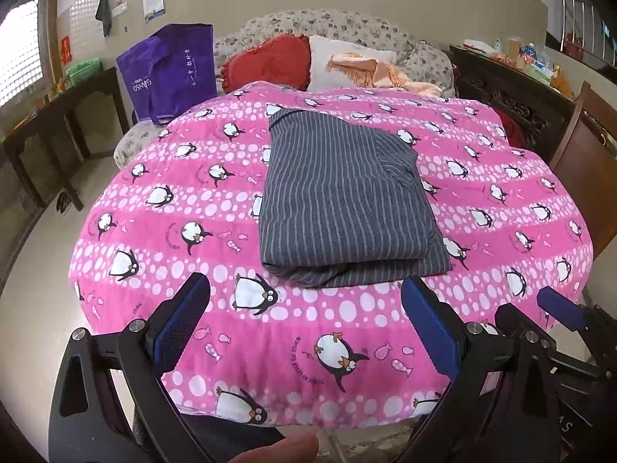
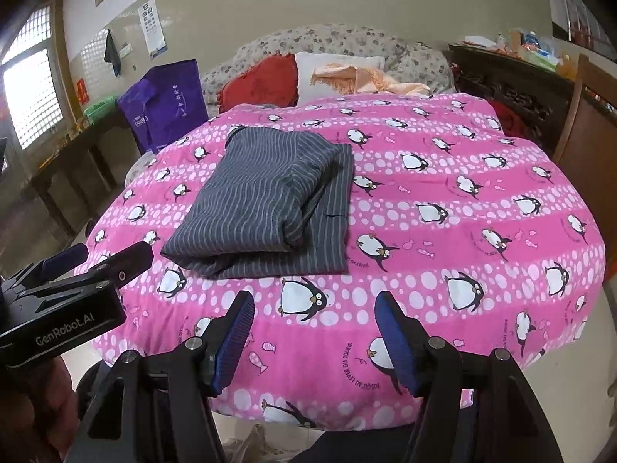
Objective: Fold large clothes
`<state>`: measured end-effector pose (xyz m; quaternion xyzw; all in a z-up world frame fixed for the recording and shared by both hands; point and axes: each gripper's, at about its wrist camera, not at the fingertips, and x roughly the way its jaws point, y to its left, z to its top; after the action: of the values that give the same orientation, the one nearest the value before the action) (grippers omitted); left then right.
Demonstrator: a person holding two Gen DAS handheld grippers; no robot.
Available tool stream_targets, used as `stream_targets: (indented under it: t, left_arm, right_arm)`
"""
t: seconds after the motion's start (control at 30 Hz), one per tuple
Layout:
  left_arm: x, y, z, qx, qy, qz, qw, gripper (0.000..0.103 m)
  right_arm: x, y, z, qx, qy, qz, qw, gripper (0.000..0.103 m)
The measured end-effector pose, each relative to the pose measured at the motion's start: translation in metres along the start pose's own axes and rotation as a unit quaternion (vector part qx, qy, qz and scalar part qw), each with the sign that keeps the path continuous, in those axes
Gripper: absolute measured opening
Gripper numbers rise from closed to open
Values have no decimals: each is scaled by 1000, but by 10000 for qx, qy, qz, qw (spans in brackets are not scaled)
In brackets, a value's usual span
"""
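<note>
Your striped garment (image 1: pixel 339 193) already lies folded compact on the pink quilt (image 1: pixel 154 270), just beyond both grippers' tips; left gripper (image 1: pixel 308 324) and right gripper (image 2: pixel 314 332) are released, empty; little seems left

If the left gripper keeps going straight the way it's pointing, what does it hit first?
Most likely the pink penguin quilt, just short of the folded striped garment. The left gripper is open and empty; depth is hard to judge.
</note>
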<state>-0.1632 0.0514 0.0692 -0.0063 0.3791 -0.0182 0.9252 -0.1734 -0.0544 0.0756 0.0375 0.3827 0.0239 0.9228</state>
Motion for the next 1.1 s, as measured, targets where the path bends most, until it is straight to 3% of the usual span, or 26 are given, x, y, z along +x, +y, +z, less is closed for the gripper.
stream_targets:
  t: [0.7, 0.93, 1.1]
  left_arm:
    - [12, -4, 4, 15, 67, 4, 10000, 100]
    - [41, -6, 18, -79, 398, 7, 9992, 100]
    - [69, 5, 36, -163, 627, 46, 9979, 100]
  right_arm:
    - [1, -4, 7, -57, -4, -49, 10000, 63]
    - [18, -16, 14, -104, 62, -88, 9999, 63]
    - [50, -23, 34, -78, 229, 130, 9996, 63]
